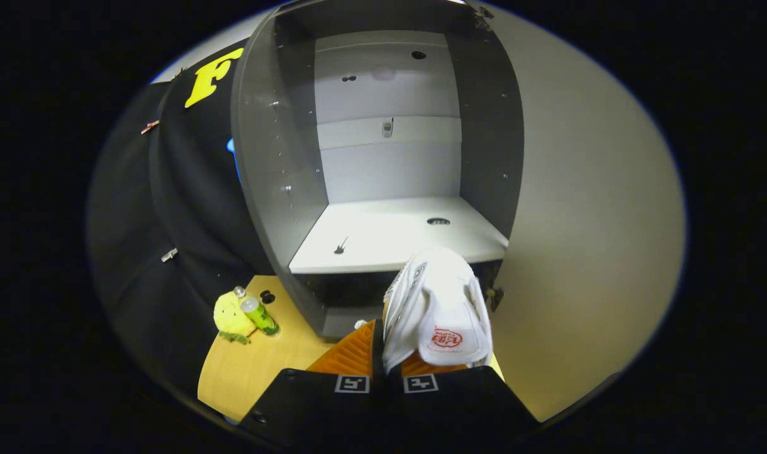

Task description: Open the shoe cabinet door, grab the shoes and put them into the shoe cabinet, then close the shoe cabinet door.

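Gripper [386, 359] clamps white shoe [440, 309] before open shoe cabinet [396, 233]; door [585, 239] swung aside

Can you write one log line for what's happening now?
gripper: shut on white sneaker | grey shoe cabinet: door open, shelf bare | next: likely shoe onto shelf

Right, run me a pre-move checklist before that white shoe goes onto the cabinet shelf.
1. Cabinet door open: ok, the grey shoe cabinet stands open ahead.
2. Grip: ok, the gripper looks shut on the white sneaker, held heel end near the fingers.
3. Landing spot: ok, the pale inner shelf is bare just beyond the toe.
4. Height: cannot tell whether the sole clears the shelf's front edge.
5. Side clutter: ok, the small green bottle and the yellow plush toy lie well left on the wooden floor.
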Motion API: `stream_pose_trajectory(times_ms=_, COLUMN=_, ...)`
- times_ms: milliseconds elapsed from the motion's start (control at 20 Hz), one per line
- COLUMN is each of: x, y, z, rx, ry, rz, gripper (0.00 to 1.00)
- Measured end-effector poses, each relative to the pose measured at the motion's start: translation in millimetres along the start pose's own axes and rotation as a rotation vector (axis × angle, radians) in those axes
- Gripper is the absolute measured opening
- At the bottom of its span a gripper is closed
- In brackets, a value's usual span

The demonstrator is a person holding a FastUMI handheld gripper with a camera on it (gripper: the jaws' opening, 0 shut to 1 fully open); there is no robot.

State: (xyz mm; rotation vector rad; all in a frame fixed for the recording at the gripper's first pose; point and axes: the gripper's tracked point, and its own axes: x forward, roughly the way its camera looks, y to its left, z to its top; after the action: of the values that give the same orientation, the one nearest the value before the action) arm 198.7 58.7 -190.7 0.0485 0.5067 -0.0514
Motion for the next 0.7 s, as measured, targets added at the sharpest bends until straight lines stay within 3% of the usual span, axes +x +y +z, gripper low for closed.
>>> stream_pose_trajectory(times_ms=700, x=196, y=0, z=112, rx=-0.035, ry=-0.060, rz=0.031, gripper=0.04)
